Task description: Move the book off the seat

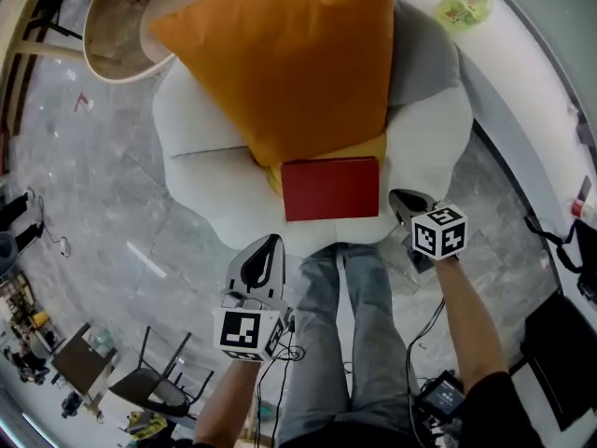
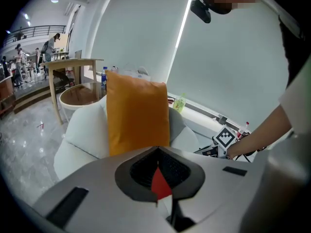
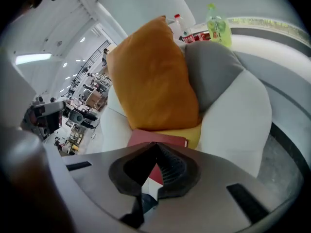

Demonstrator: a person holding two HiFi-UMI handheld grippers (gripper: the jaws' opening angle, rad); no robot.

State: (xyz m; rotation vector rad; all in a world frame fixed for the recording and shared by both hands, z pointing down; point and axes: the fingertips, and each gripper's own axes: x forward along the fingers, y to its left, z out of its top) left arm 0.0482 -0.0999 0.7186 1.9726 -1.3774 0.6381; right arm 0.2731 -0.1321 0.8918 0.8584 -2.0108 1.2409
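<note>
A red book (image 1: 331, 188) lies flat at the front of the white armchair's seat (image 1: 201, 147), partly under a big orange cushion (image 1: 289, 54). My left gripper (image 1: 270, 242) hangs shut and empty just off the seat's front edge, left of the book. My right gripper (image 1: 397, 197) is shut and empty close to the book's right end. In the left gripper view the shut jaws (image 2: 156, 149) point at the orange cushion (image 2: 137, 113), and a sliver of the book (image 2: 160, 181) shows between them. The right gripper view shows the book (image 3: 141, 136) just beyond the shut jaws (image 3: 155, 144).
A grey cushion (image 1: 424, 59) leans behind the orange one, and a yellow seat pad (image 1: 373, 147) lies under the book. A round side table (image 1: 112, 26) stands at the chair's left. A green bottle (image 1: 464, 3) sits on the white ledge. The person's legs (image 1: 350, 325) are before the chair.
</note>
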